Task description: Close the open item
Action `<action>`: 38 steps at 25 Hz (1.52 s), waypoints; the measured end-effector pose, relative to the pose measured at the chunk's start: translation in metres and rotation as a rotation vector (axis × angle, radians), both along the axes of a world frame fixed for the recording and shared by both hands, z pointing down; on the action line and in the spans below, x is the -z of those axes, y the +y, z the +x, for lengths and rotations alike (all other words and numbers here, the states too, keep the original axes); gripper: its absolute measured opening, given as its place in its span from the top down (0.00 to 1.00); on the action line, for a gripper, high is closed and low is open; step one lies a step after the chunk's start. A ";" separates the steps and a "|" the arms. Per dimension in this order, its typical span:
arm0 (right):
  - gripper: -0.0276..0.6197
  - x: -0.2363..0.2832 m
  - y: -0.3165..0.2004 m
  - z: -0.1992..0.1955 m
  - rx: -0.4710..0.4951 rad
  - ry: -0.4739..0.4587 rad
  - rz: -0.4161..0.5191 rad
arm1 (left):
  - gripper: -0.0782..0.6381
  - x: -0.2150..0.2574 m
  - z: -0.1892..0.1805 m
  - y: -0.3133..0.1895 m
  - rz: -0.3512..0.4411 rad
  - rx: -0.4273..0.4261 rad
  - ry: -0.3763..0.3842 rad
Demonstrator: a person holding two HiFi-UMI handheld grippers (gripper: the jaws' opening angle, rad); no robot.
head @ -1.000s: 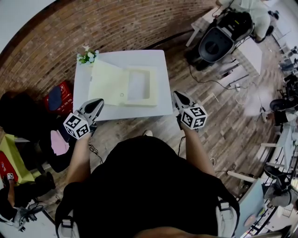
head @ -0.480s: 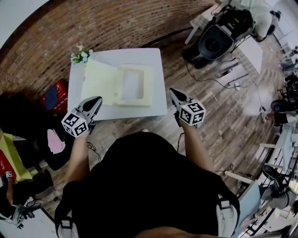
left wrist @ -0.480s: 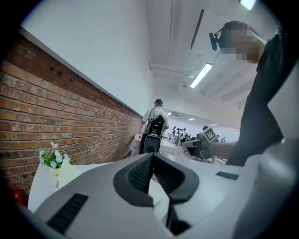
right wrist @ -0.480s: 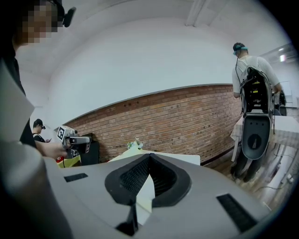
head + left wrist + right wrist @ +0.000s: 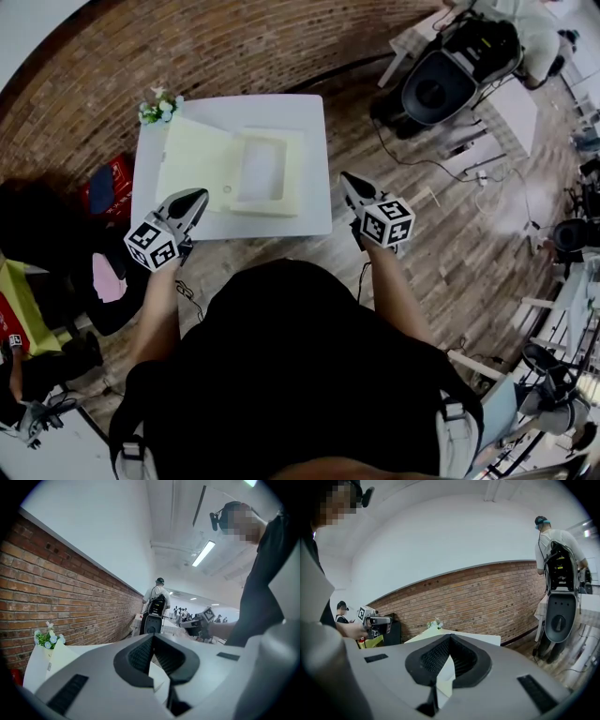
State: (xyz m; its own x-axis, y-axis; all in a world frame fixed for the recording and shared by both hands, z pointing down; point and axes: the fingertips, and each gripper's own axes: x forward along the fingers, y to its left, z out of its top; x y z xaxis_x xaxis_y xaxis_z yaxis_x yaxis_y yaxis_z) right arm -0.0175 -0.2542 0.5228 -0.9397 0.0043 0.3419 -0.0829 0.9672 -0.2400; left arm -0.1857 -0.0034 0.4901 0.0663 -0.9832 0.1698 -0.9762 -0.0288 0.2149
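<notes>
A pale yellow box [image 5: 262,169] lies open on the white table [image 5: 309,122], its lid [image 5: 192,164] folded out to the left. My left gripper [image 5: 195,199] hovers at the table's front left edge, jaws shut and empty, just short of the lid. My right gripper [image 5: 347,180] hangs beside the table's front right corner, also shut with nothing in it. In the left gripper view the shut jaws [image 5: 152,637] point over the table, the lid [image 5: 42,667] at the left. In the right gripper view the box [image 5: 446,672] shows behind the closed jaws [image 5: 449,638].
A small bunch of flowers [image 5: 155,108] stands at the table's far left corner. A red bag [image 5: 108,192] sits on the floor to the left. A black and grey machine [image 5: 441,80] with a person beside it stands at the far right, cables [image 5: 422,164] trailing over the wooden floor.
Both grippers have edged a little closer to the table. Their jaws have stayed shut, and the box has not moved.
</notes>
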 end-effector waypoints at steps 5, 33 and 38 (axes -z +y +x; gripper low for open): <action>0.93 -0.002 -0.011 -0.002 0.013 -0.002 0.000 | 0.88 -0.003 0.003 -0.010 -0.006 0.003 0.001; 0.93 0.007 0.014 -0.050 0.006 -0.006 0.019 | 0.88 -0.008 -0.062 0.033 -0.028 0.059 0.035; 0.93 0.010 0.023 -0.062 -0.009 -0.010 0.021 | 0.88 -0.010 -0.081 0.042 -0.035 0.062 0.041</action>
